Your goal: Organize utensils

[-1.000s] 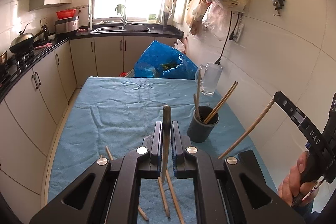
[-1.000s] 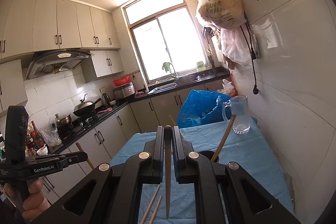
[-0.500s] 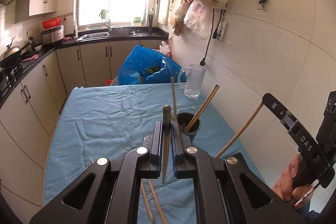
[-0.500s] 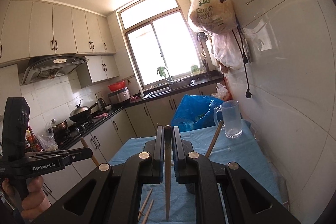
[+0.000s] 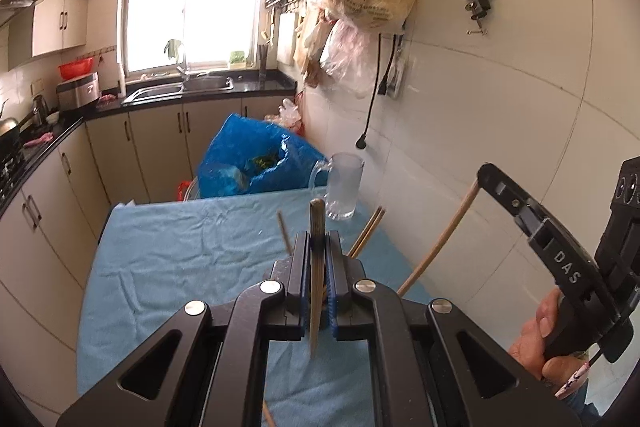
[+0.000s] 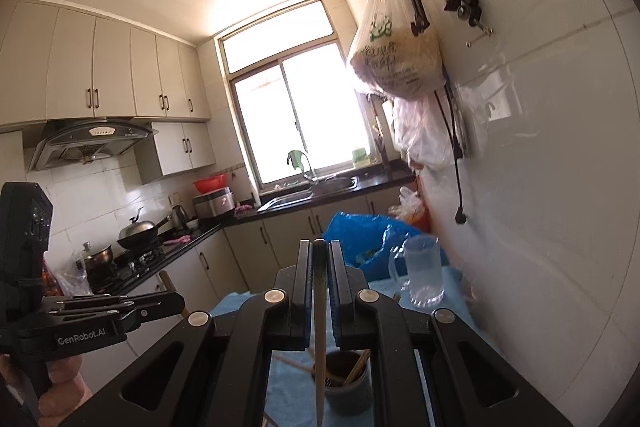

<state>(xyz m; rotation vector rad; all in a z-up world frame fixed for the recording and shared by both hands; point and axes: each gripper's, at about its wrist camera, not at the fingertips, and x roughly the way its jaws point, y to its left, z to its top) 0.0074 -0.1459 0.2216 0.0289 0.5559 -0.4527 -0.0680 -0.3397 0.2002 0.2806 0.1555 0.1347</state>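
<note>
Left gripper [image 5: 318,251] clamped tight on a slim wooden chopstick [image 5: 316,267], rounded dark tip jutting past the black jaws, tapered end hanging below over the wrinkled blue tablecloth [image 5: 180,247]. Right gripper [image 6: 319,259] likewise pinched shut on a second chopstick [image 6: 319,327], a thin pale stick held upright, its lower end dangling just beside the cup [image 6: 346,383]. Seen from the left, the same stick [image 5: 440,243] slanting down from matte black jaws gripped by a bare hand [image 5: 548,347]. Dark round cup standing on the cloth, more chopsticks [image 6: 358,367] leaning inside it, their tips [image 5: 366,233] poking out past the left jaws. Beyond the cup, a frosted glass mug [image 5: 344,187] with a handle, set near the glossy white tiled wall. Behind that, a crumpled blue plastic bag [image 5: 248,159] past the table's far edge. Loose chopstick end [image 5: 267,413] lying on the cloth, nearer than the cup.
</note>
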